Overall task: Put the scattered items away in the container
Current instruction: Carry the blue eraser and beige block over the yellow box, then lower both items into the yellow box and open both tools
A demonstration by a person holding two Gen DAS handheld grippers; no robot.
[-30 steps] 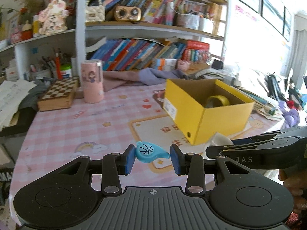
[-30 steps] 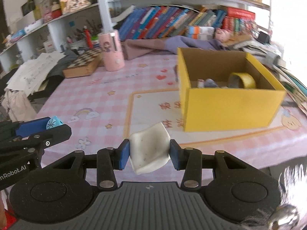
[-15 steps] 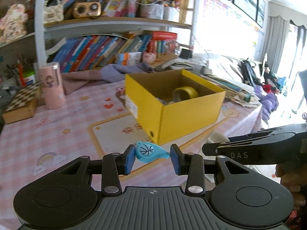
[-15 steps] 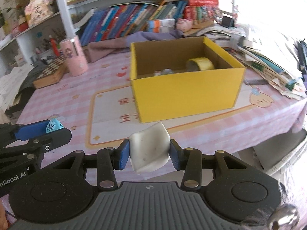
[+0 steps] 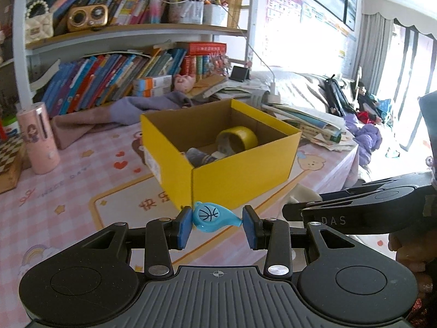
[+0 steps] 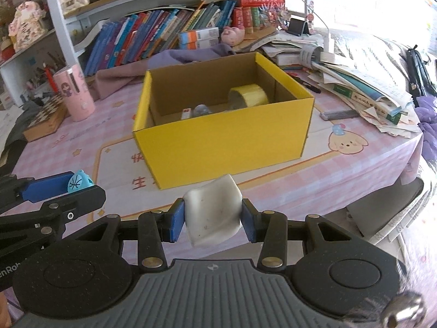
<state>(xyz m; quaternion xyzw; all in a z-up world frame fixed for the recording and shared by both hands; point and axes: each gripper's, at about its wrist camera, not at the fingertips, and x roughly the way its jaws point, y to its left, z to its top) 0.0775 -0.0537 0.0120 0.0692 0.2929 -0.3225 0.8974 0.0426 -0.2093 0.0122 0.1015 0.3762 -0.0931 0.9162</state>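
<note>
An open yellow cardboard box [image 5: 240, 175] [image 6: 226, 142] stands on the pink checked tablecloth, ahead of both grippers. Inside it lie a yellow tape roll [image 5: 239, 139] [image 6: 250, 95] and a few small items. My left gripper [image 5: 215, 224] is shut on a blue whistle with a basketball print [image 5: 211, 216], held above the table just short of the box's near corner. The whistle also shows in the right wrist view [image 6: 79, 181]. My right gripper [image 6: 213, 217] is shut on a white squashy eraser-like lump [image 6: 213, 213], held in front of the box.
A pink cylinder [image 5: 38, 139] [image 6: 75, 93] and a wooden chessboard box [image 6: 45, 121] stand at the left. Purple cloth [image 6: 185, 56] and bookshelves [image 5: 114, 79] lie behind the box. A heap of papers and books [image 6: 363, 82] lies to the right. The table edge [image 6: 382, 169] runs at the right.
Both grippers have swung to the right and closer to the yellow box, each still holding its item. The box now sits centred ahead, and more of its inside shows.
</note>
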